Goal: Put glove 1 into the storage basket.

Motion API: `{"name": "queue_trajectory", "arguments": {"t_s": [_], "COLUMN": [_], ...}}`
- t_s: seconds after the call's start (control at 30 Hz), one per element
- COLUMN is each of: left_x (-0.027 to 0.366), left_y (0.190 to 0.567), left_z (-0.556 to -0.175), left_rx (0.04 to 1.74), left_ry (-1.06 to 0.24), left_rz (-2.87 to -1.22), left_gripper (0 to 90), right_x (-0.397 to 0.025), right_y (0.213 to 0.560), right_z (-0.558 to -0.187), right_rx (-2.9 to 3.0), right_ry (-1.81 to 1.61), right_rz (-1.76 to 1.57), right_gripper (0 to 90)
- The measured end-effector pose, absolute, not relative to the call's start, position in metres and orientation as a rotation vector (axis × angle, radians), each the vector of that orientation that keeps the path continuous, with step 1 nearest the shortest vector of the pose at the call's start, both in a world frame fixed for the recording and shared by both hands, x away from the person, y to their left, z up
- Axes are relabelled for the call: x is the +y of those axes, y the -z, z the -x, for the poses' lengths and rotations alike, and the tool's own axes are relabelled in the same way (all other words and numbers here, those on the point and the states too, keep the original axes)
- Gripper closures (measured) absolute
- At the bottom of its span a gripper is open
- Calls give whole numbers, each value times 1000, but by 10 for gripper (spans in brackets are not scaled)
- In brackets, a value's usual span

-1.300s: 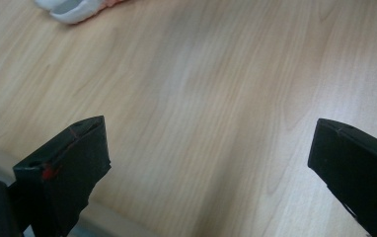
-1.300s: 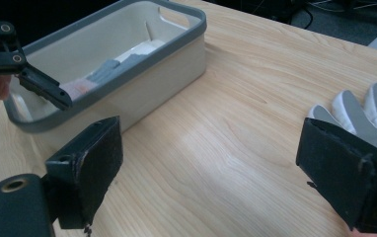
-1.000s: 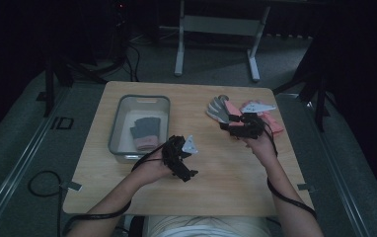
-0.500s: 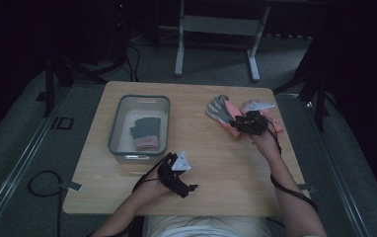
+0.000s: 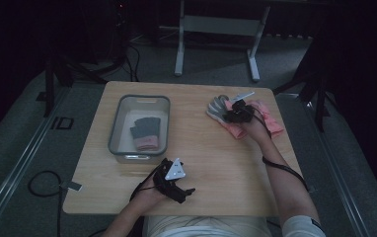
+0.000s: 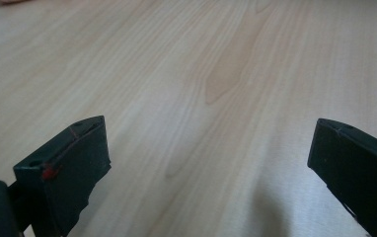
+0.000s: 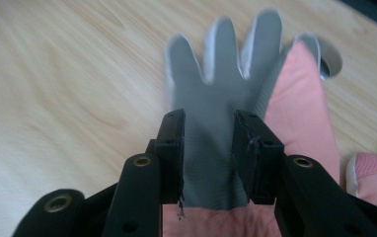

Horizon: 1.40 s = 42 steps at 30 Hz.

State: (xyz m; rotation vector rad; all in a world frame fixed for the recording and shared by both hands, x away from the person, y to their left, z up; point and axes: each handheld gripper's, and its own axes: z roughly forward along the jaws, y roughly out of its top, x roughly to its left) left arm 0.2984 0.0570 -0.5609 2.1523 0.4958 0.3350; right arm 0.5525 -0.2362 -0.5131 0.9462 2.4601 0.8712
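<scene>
Gloves are the job here: a little pile of them lies near the far right corner of the tabletop point(image 5: 211, 148), and some already sit in the clear bin point(image 5: 115, 126) toward the far left side.

On top of the pile is a grey glove point(image 7: 216, 98), fingers spread, lying partly over a pink glove point(image 7: 300, 113). The right claw point(image 7: 208, 148) is down on the grey glove, with its jaws standing close on either side of the cuff end. The cloth runs between them, but the picture is a bit blurry, so it may be pinched already or only about to be. This looks like the grabbing step.

The left claw point(image 6: 204, 163) is wide open and holds nothing. It waits low over bare wood near the front edge of the tabletop.

Next, the right claw should squeeze tight on just the grey glove and lift it straight up, so the pink one stays behind. Then it needs to carry the glove across toward the bin and drop it beside the dark glove point(image 5: 144, 129) lying there.
</scene>
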Motion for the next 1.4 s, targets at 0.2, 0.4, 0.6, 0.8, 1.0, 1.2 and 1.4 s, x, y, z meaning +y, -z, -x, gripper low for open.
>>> {"name": "queue_trajectory", "arguments": {"t_s": [0.2, 0.4, 0.6, 0.8, 1.0, 1.2, 1.4], "left_x": [58, 55, 54, 55, 56, 55, 56], "left_y": [563, 565, 567, 567, 567, 567, 567], "left_z": [-299, -299, -299, -299, -298, -297, -296], "left_rx": [501, 492, 479, 484, 478, 469, 459], "left_ry": [-314, -321, -323, -329, -345, -352, -344], "left_rz": [-2148, -2163, -2171, -2171, -2158, -2165, -2151], "left_gripper": [21, 20, 20, 20, 20, 20, 20], "right_x": [-235, -233, -233, -230, -230, -224, -215], "right_y": [528, 533, 530, 517, 478, 439, 432], "right_z": [-566, -567, -568, -559, -529, -474, -427], "right_rx": [2497, 2512, 2484, 2449, 2357, 2224, 2116], "right_ry": [-824, -792, -805, -812, -946, -1106, -1149], "right_rz": [-994, -1024, -1122, -1180, -1274, -1315, -1393], "right_gripper": [655, 764, 839, 866, 874, 874, 874]}}
